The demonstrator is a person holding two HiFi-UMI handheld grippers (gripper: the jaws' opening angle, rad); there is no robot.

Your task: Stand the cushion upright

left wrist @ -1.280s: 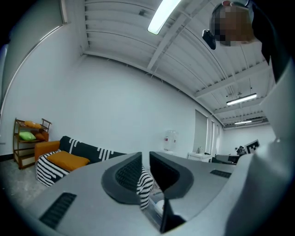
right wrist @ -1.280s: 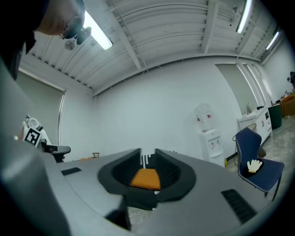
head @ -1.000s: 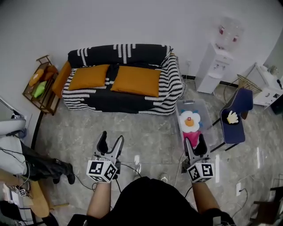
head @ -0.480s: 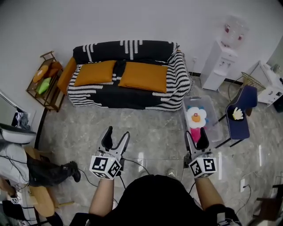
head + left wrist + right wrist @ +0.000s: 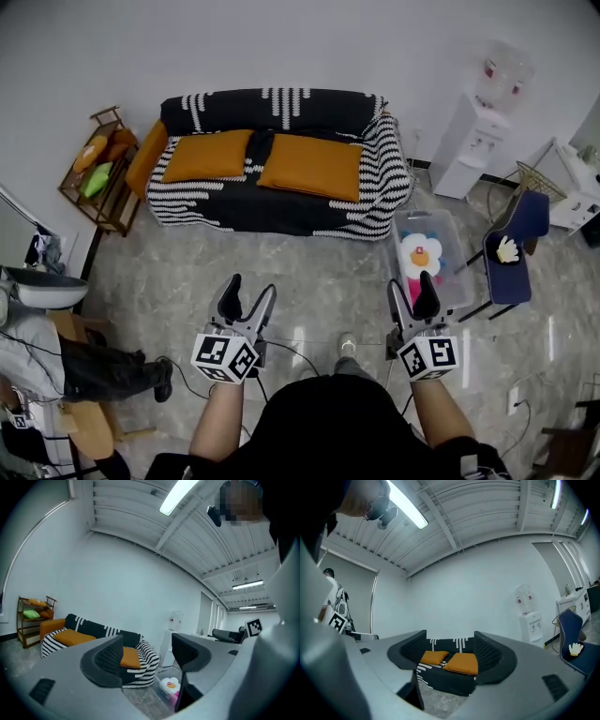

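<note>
on sofa (image 5: pixel 272 111): cushion (image 5: pixel 311 166) flat | left gripper (image 5: pixel 251 286), right gripper (image 5: pixel 411 282): spread, empty

Two cushions (image 5: pixel 208 155) (image 5: pixel 312 167), one sofa (image 5: pixel 281 214)

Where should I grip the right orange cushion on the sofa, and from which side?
Probably its front edge, coming from the open front of the sofa. The right orange cushion lies flat on the seat with its back edge toward the backrest, so the front edge is free to pinch.
</note>
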